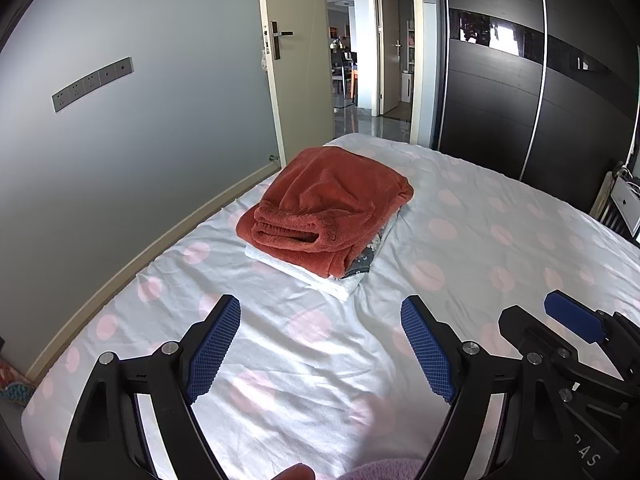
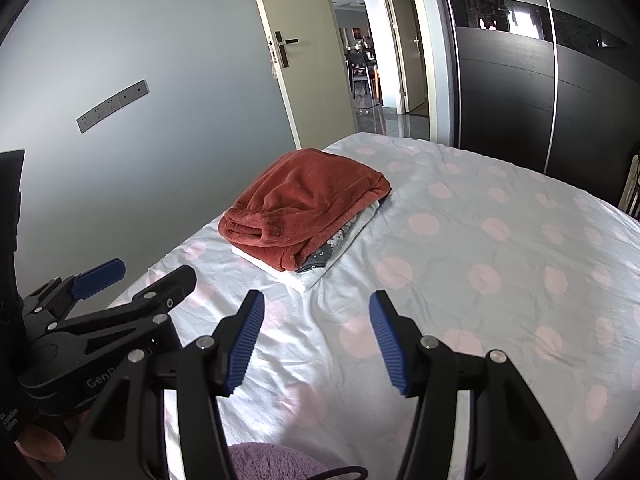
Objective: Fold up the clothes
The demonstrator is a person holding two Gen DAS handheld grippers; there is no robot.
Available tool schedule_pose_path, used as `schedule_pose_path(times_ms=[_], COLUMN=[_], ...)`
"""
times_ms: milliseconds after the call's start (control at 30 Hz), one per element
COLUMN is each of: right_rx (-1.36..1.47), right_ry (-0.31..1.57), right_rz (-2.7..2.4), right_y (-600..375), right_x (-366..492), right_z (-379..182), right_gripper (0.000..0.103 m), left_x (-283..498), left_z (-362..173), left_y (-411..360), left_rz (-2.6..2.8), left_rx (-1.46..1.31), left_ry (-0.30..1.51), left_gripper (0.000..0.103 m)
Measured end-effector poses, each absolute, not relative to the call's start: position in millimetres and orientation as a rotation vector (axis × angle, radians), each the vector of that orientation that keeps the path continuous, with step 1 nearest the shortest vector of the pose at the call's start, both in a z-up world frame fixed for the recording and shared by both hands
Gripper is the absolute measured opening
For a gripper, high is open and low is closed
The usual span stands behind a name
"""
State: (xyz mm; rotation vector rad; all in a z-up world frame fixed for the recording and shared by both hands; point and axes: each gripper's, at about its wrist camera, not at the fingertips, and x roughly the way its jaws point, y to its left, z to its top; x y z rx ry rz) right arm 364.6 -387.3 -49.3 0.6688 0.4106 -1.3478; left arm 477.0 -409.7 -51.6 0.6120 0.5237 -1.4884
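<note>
Bed carries a folded stack, red fleece on top, well ahead of both grippers. Left gripper and right gripper hover wide open, empty. Lilac garment lies under them; I'd grab its corners evenly.

- Both views are bright with soft daylight; the pale pink-dotted bedsheet looks evenly lit, brightest toward 6 o'clock.
- The glossy dark wardrobe door carries a white glare patch at 1 o'clock, probably a reflected window.
- The folded rust-red fleece garment casts only a faint shadow at its near edge.
- Fisheye bending curves the grey wall and blackens the corners.
- A fuzzy lilac fabric at 6 o'clock lies blurred.
</note>
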Motion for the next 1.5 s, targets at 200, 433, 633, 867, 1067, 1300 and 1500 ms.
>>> schedule_pose_path(times_ms=[200, 433, 633, 867, 1067, 1300, 1500], right_rx=[0.678, 0.668, 0.666, 0.667, 0.665, 0.665, 0.667], right_ry=[0.402, 0.4, 0.4, 0.4, 0.404, 0.405, 0.403], right_rz=[-1.349, -1.357, -1.357, -1.355, -1.358, -1.358, -1.357], right_y=[-382, -377, -375, -374, -372, -372, -372], right_x=[361, 361, 361, 362, 363, 363, 361], right_z=[-49, -47, -47, -47, -48, -48, -49], right_gripper=[0.053, 0.053, 0.053, 0.053, 0.053, 0.053, 0.053], left_x=[474, 475, 474, 475, 475, 474, 473], left_z=[-50, -49, -50, -50, -51, -52, -52], left_y=[-406, -403, -401, -399, -399, -398, -399], left_rz=[-1.489, -1.493, -1.493, -1.492, -1.494, -1.494, -1.494], left_rx=[0.613, 0.609, 0.612, 0.613, 0.612, 0.61, 0.613], left_ry=[0.52, 0.521, 0.523, 0.527, 0.532, 0.531, 0.532], left_gripper=[0.084, 0.084, 0.084, 0.084, 0.084, 0.084, 0.084])
